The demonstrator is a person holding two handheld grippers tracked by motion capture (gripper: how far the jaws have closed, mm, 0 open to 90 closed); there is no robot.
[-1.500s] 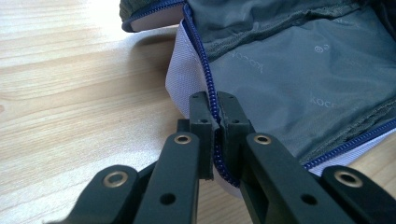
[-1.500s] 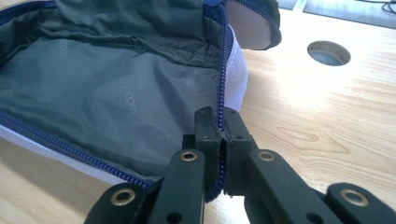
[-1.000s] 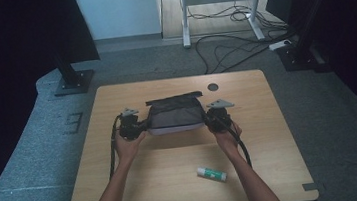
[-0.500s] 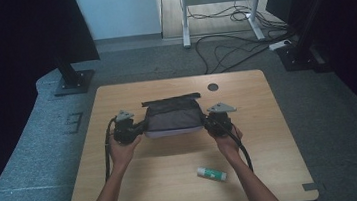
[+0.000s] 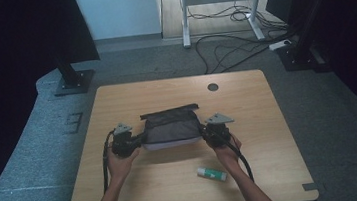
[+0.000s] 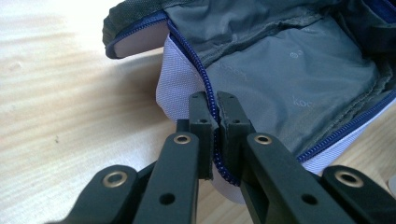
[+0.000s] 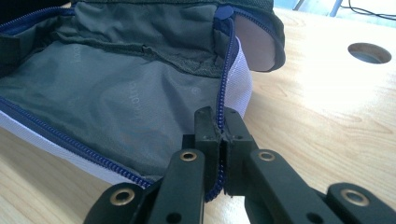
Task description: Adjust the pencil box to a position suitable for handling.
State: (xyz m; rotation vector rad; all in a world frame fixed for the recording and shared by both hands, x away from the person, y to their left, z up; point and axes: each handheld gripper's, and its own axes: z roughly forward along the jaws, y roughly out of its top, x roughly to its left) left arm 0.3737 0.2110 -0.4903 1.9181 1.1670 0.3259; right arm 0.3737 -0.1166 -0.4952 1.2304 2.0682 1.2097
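Observation:
A grey pouch (image 5: 172, 127) with a white outer wall and a blue zip lies open in the middle of the wooden table. My left gripper (image 5: 130, 145) grips its left end, and the left gripper view shows the jaws of the left gripper (image 6: 212, 105) shut on the zip edge of the pouch (image 6: 289, 79). At the pouch's right end, my right gripper (image 5: 211, 133) holds on too; in the right gripper view the right gripper (image 7: 220, 122) pinches the blue zip edge of the pouch (image 7: 116, 98). The grey lining shows inside.
A small white and green tube (image 5: 211, 174) lies on the table (image 5: 269, 121) near the front, right of centre. A round cable hole (image 5: 213, 87) sits near the far edge. Cables trail from both grippers towards the person's forearms.
Both grippers and the pouch between them have shifted a little towards the near edge of the table. Both grips on the pouch's ends stay the same.

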